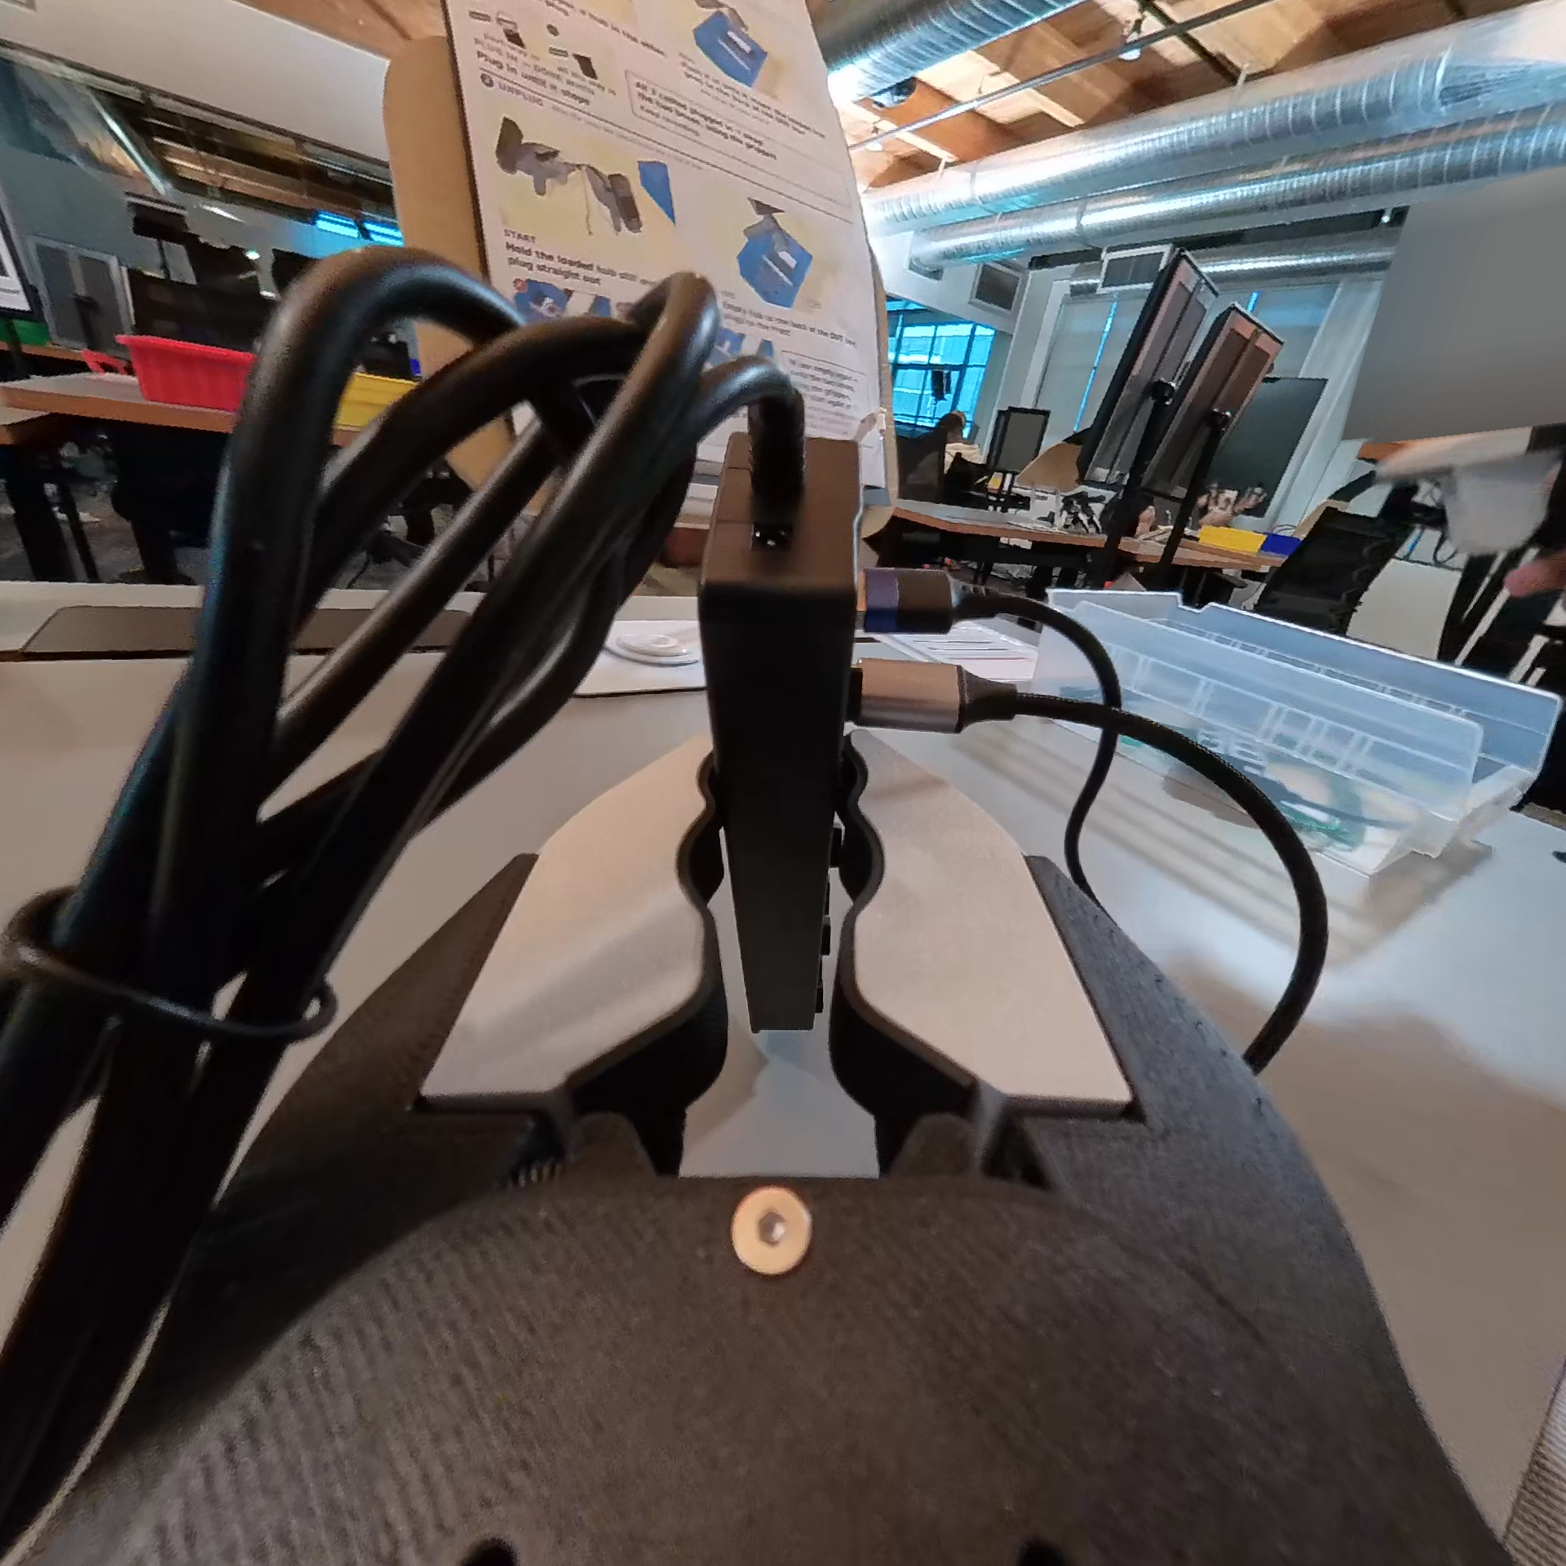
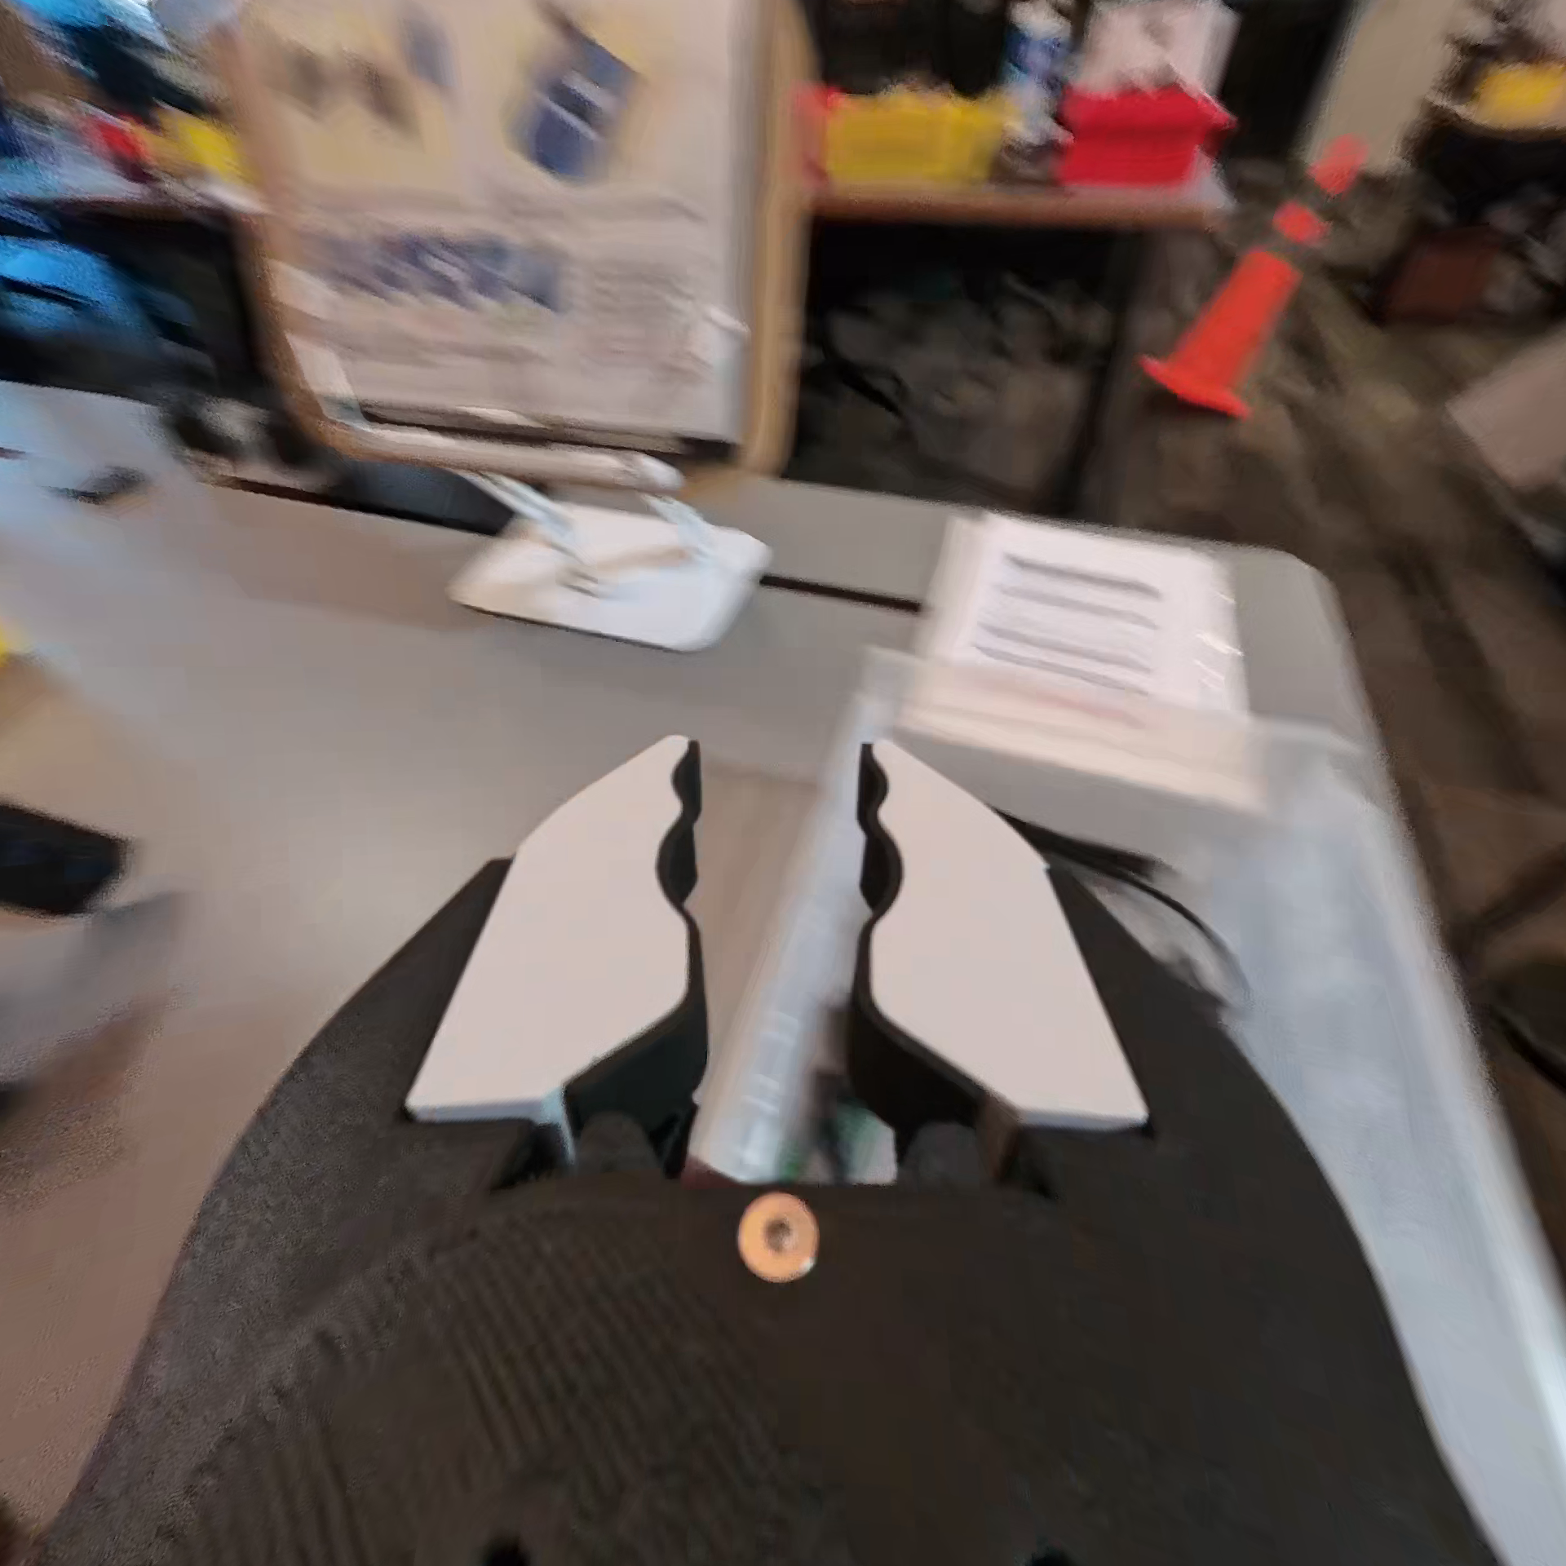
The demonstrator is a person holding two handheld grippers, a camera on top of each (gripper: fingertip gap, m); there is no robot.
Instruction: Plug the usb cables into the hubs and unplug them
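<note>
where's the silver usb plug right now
In the left wrist view, the silver plug is seated in the right side of the black hub, just below the blue-banded plug; the left tool grips the hub.

Wrist views, close, forward, sharing table (image 1: 1102,974)

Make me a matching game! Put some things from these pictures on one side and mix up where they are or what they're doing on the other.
Things:
1. black hub
2. silver plug
3. traffic cone
4. right gripper

States:
A. standing on the floor
B. open, holding nothing
C. clamped in the left gripper
D. stuck into the hub's side

Pairs: 1-C, 2-D, 3-A, 4-B
</note>
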